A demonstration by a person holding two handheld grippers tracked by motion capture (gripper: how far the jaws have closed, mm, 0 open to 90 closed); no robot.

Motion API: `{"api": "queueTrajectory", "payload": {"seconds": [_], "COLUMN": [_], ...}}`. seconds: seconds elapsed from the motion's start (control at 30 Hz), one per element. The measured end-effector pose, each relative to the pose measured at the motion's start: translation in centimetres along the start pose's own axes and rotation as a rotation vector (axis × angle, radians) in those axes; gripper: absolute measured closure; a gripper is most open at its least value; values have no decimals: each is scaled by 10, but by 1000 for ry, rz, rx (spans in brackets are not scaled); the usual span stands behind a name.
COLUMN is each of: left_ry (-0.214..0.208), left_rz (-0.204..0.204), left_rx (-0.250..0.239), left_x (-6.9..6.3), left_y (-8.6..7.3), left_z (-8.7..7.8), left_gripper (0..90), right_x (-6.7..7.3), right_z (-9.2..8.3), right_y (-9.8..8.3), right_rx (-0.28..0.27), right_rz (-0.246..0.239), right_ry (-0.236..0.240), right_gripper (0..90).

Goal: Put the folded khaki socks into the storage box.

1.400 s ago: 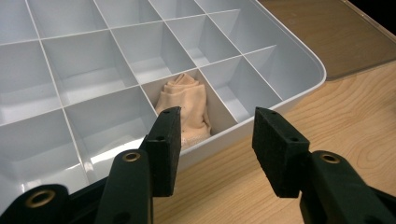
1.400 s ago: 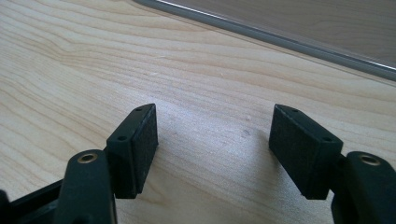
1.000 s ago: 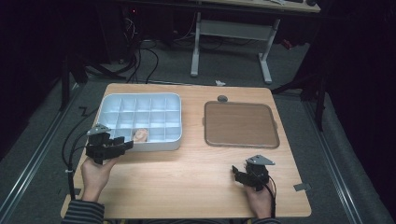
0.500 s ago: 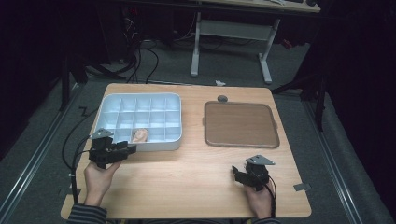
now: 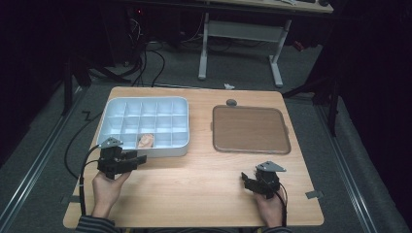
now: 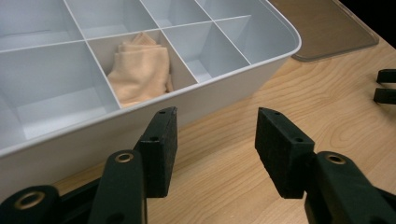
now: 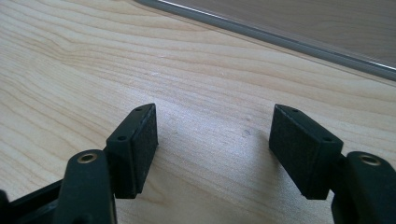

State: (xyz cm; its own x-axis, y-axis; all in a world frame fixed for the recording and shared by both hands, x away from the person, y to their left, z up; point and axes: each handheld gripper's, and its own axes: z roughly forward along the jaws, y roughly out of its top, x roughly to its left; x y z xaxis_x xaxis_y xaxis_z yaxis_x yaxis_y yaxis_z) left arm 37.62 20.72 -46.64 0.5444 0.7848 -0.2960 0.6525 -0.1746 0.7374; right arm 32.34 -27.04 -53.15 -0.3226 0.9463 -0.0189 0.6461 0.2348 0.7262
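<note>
My left gripper [image 6: 215, 133]: jaws apart, nothing between, just outside the white tray [image 6: 243, 74]. Folded cloth [image 6: 141, 66]: in a front-row tray compartment. My right gripper [image 7: 212, 135]: jaws apart, empty, over bare table [image 7: 70, 56].

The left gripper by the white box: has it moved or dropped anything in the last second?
The left gripper has drawn back a little from the divided tray toward the person, jaws open with nothing between them. The peach cloth lies in its compartment as before. The right gripper, the brown lid and the table stayed put.
</note>
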Motion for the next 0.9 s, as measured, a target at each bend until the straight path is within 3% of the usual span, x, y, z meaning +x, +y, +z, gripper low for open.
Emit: {"api": "queueTrajectory", "payload": {"seconds": [0.27, 0.9], "left_ry": [-13, -18], "left_rz": [12, -4], "left_rx": [12, 35], "left_x": [-7, -11], "left_y": [-2, -14], "left_z": [8, 24], "left_gripper": [484, 475], "right_x": [0, 0], "right_z": [0, 0], "right_y": [0, 0], "right_rx": [0, 1], "right_rz": [0, -1], "right_ry": [1, 1], "right_gripper": [325, 325]}}
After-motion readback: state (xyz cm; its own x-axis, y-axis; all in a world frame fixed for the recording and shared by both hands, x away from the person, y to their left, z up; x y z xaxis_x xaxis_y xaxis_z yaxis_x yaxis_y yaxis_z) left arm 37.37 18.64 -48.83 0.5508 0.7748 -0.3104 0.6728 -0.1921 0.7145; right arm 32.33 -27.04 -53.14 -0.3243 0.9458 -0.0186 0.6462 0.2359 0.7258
